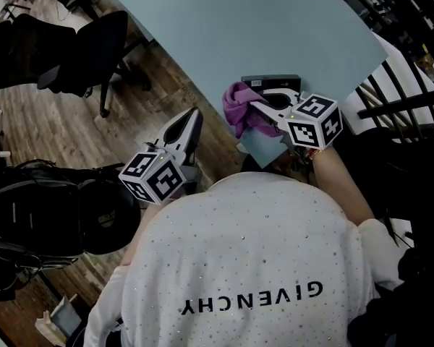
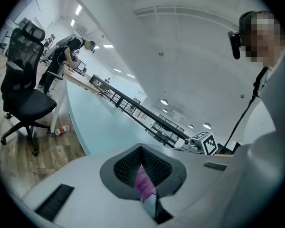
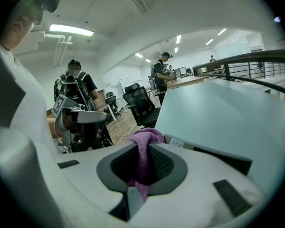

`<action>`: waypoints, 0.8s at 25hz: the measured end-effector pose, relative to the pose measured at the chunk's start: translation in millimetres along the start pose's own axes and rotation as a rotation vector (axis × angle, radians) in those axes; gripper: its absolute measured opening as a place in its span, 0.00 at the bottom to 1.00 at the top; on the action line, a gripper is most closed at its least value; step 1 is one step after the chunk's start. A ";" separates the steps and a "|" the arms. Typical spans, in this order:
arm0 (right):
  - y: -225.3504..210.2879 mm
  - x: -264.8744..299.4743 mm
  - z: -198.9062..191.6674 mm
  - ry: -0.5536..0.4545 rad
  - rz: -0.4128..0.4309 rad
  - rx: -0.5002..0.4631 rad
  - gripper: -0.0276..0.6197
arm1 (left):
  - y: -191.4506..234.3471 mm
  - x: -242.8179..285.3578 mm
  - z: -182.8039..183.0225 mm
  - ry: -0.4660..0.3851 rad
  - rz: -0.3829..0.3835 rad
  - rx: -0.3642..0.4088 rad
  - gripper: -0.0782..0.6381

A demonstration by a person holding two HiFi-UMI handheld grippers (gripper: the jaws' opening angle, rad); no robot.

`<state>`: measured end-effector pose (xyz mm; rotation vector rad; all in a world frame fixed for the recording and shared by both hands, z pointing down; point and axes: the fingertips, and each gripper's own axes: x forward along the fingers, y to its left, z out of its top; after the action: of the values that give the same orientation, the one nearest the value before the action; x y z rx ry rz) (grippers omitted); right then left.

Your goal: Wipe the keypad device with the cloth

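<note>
Right claw (image 1: 256, 107) clenched on the purple cloth (image 1: 237, 114), beside the black keypad device (image 1: 271, 82) at the table (image 1: 224, 27) edge, left claw (image 1: 194, 113) closed and empty off that edge.

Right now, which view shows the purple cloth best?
The head view: the purple cloth shows whole, bunched in the right claw by the black keypad device. The right gripper view shows only a strip pinched between the jaws; the left gripper view, just a purple sliver.
</note>
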<state>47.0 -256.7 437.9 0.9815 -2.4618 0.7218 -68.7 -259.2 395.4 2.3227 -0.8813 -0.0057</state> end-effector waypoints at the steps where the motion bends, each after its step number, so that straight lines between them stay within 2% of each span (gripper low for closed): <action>1: -2.3 4.4 0.1 0.003 -0.018 0.000 0.09 | 3.4 -3.8 0.4 -0.005 0.006 -0.004 0.11; 9: -23.6 13.8 -17.8 -0.014 -0.079 0.132 0.09 | 12.7 -10.7 -6.5 -0.009 0.024 -0.019 0.11; 12: -35.4 6.5 -26.6 -0.010 -0.126 0.153 0.09 | 9.9 -7.2 -10.0 0.002 0.023 -0.020 0.11; 17: -51.0 -14.5 -35.0 -0.065 -0.171 0.275 0.09 | 1.6 -3.2 -12.2 0.007 0.017 -0.020 0.11; 20: -60.3 -28.1 -42.6 -0.076 -0.205 0.298 0.09 | -3.4 1.0 -12.8 0.009 0.013 -0.019 0.11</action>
<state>116.3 -254.6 475.9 1.3701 -2.3117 1.0162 -63.0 -250.6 403.8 2.2977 -0.8883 0.0014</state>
